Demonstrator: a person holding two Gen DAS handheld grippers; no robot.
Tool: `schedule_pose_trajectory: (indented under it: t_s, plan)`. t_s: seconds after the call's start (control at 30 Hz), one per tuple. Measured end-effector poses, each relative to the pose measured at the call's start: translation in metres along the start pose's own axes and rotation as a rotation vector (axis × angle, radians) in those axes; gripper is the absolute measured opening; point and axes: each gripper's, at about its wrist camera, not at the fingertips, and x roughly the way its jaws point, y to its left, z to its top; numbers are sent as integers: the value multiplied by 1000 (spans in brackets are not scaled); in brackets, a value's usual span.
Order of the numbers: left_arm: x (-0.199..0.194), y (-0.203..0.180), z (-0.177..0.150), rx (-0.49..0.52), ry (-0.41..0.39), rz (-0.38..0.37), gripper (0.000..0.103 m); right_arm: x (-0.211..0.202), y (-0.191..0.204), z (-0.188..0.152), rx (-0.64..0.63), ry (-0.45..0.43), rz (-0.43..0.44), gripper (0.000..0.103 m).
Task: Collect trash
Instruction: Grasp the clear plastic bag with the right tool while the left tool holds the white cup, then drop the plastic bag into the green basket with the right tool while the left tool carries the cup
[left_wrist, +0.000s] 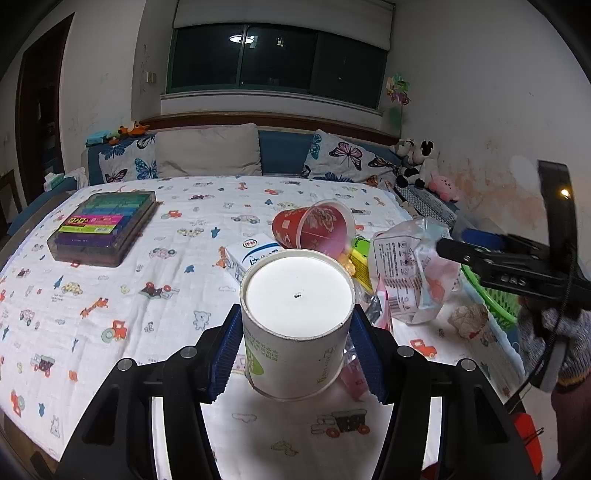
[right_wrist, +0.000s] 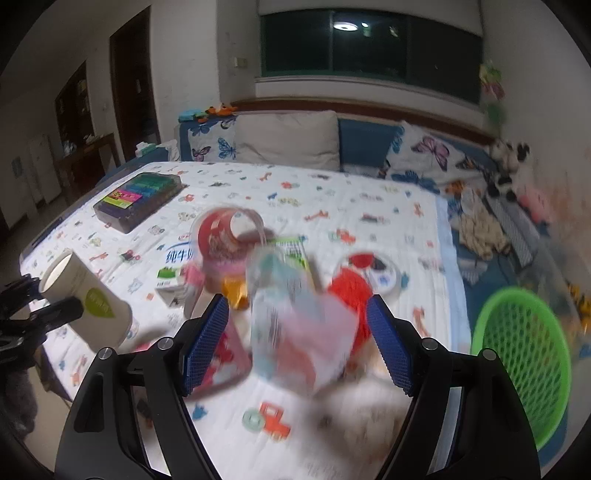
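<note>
My left gripper (left_wrist: 295, 339) is shut on a white paper cup (left_wrist: 297, 317) with green print and holds it above the bed; the cup also shows in the right wrist view (right_wrist: 86, 299). My right gripper (right_wrist: 297, 339) is open, its blue pads (right_wrist: 207, 339) either side of a clear plastic bag (right_wrist: 295, 321) that looks loose and blurred; in the left wrist view that gripper (left_wrist: 443, 251) touches the bag (left_wrist: 410, 273). A red noodle cup (left_wrist: 314, 225) lies on its side. A milk carton (left_wrist: 251, 254) and a crumpled paper ball (left_wrist: 469, 319) lie nearby.
A green mesh basket (right_wrist: 524, 354) stands at the right beside the bed. A red round lid and tub (right_wrist: 365, 273) lie behind the bag. A clear case of coloured items (left_wrist: 103, 229) sits at the far left. Pillows and plush toys line the back.
</note>
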Motion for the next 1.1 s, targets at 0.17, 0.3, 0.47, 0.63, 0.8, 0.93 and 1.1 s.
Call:
schedule_pose_trajectory:
  t_s: [0.17, 0.3, 0.47, 0.63, 0.8, 0.93, 1.1]
  plan:
    - [3, -1, 9, -1, -6, -10, 56, 26, 1, 7, -45, 41, 4, 76]
    - [4, -2, 17, 3, -19, -17, 56, 33, -2, 3, -37, 83, 39, 51]
    - [7, -7, 26, 17, -30, -25, 56, 24, -2, -3, -5, 76, 75, 27]
    - [7, -16, 34, 31, -41, -49, 56, -4, 0, -4, 15, 22, 86, 18]
    - [7, -32, 42, 50, -40, -89, 56, -38, -9, -4, 56, -41, 69, 16]
    - [9, -54, 52, 69, -39, -137, 56, -64, -28, -6, 99, -83, 31, 16]
    - [19, -94, 66, 109, -33, -208, 56, -93, -69, -14, 158, -113, -73, 16]
